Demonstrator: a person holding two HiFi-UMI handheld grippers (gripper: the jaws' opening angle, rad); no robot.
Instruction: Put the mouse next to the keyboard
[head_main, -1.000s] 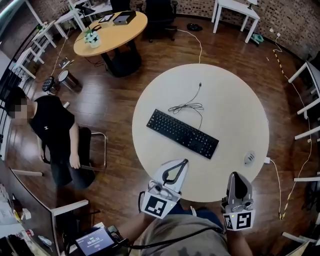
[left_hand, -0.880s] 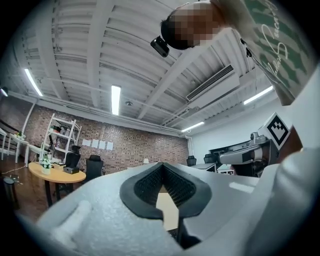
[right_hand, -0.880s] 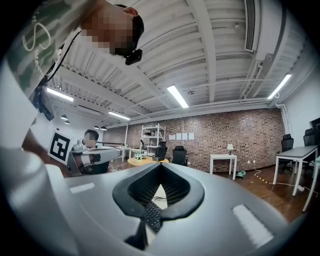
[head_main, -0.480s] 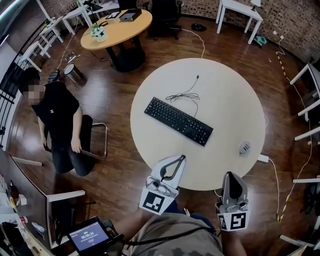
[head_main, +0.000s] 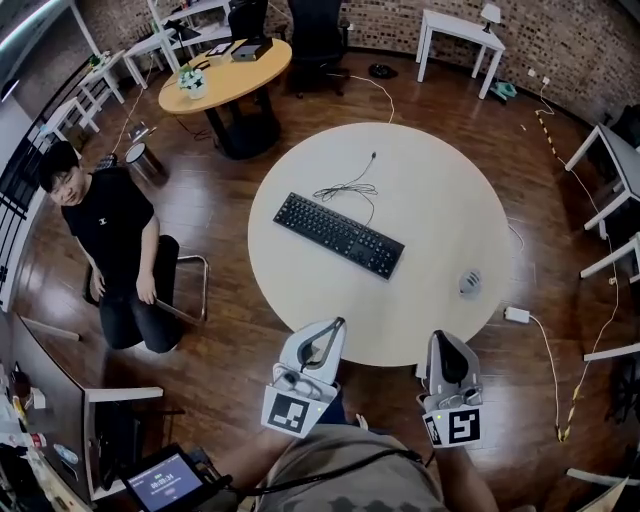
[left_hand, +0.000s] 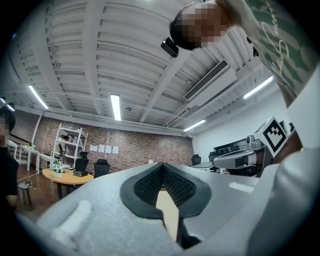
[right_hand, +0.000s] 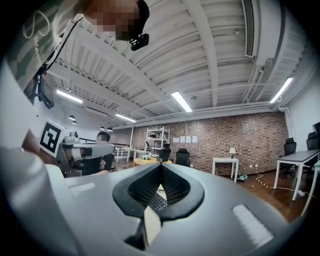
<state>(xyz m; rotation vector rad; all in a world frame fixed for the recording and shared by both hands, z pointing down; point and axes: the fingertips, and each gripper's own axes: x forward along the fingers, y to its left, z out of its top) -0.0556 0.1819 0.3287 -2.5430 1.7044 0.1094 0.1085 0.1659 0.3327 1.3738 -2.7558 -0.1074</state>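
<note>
A black keyboard (head_main: 340, 235) lies slantwise near the middle of the round white table (head_main: 440, 190), its cable (head_main: 350, 190) coiled behind it. The small grey mouse (head_main: 470, 282) sits alone near the table's right edge, well apart from the keyboard. My left gripper (head_main: 338, 324) hovers shut and empty just off the near table edge. My right gripper (head_main: 440, 340) hangs beside it, also shut with nothing in it, short of the mouse. In the left gripper view the left gripper (left_hand: 161, 165) has its tips together. The right gripper (right_hand: 161, 166) shows the keyboard (right_hand: 159, 201) through the slot below its tips.
A person (head_main: 110, 235) sits on a chair left of the table. A round wooden table (head_main: 225, 65) stands behind, with white desks (head_main: 460, 30) along the walls. Cables and a white power adapter (head_main: 517, 314) lie on the wooden floor at the right.
The view has drawn back and shifted: both grippers, which overlapped the near table edge, now sit just off it. Both stay shut. Keyboard and mouse have not moved on the table.
</note>
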